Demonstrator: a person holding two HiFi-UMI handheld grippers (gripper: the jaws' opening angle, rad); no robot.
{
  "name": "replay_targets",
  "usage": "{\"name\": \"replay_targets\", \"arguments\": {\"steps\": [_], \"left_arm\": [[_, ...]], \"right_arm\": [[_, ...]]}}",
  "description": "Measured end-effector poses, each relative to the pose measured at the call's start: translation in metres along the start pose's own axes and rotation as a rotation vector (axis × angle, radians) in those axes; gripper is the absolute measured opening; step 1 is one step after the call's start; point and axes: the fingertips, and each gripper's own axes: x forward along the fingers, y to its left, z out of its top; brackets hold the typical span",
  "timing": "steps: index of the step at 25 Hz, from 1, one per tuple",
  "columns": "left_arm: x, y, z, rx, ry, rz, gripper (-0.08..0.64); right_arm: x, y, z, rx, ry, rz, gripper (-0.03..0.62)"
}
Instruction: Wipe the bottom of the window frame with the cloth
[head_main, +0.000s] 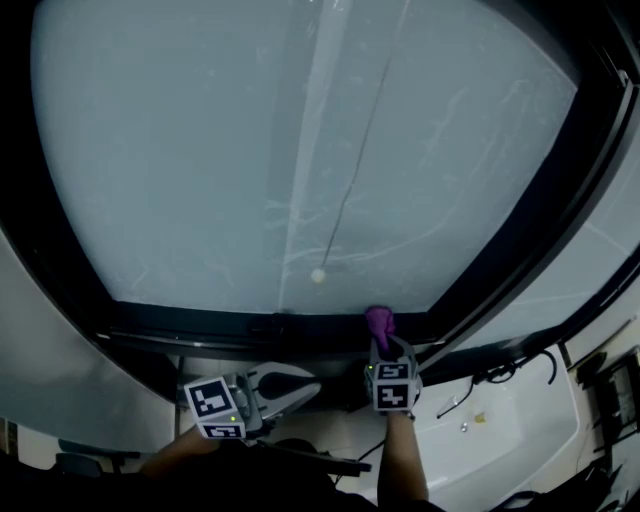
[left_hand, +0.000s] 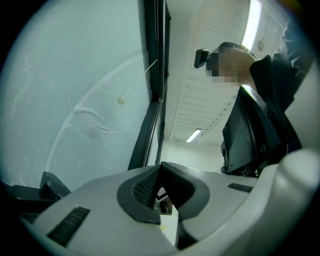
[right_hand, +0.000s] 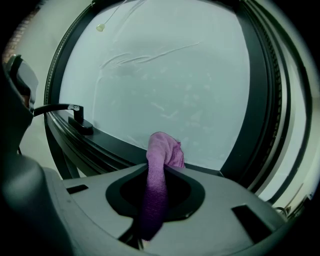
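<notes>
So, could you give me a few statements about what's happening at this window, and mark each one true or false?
1. The right gripper grips a purple cloth. True.
2. The cloth is up at the top of the window. False: it is down at the frame's bottom rail, near the right corner.
3. The left gripper holds a second cloth. False: its jaws are together on nothing.
4. A cord with a small bead hangs before the glass. True.
</notes>
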Motion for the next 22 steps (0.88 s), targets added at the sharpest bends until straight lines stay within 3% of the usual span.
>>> {"name": "replay_targets", "arguments": {"steps": [8, 22], "left_arm": [[-0.020, 0.002, 0.015, 0.002, -0.025, -0.020, -0.008], [-0.062, 0.022, 0.024, 0.044, -0.003, 0.035, -0.008]], "right_arm": [[0.000, 0.035, 0.011, -0.064, 0.028, 0.046, 0.066], [0.001, 0.086, 0.027, -0.133, 0.061, 0.064, 0.066]]}}
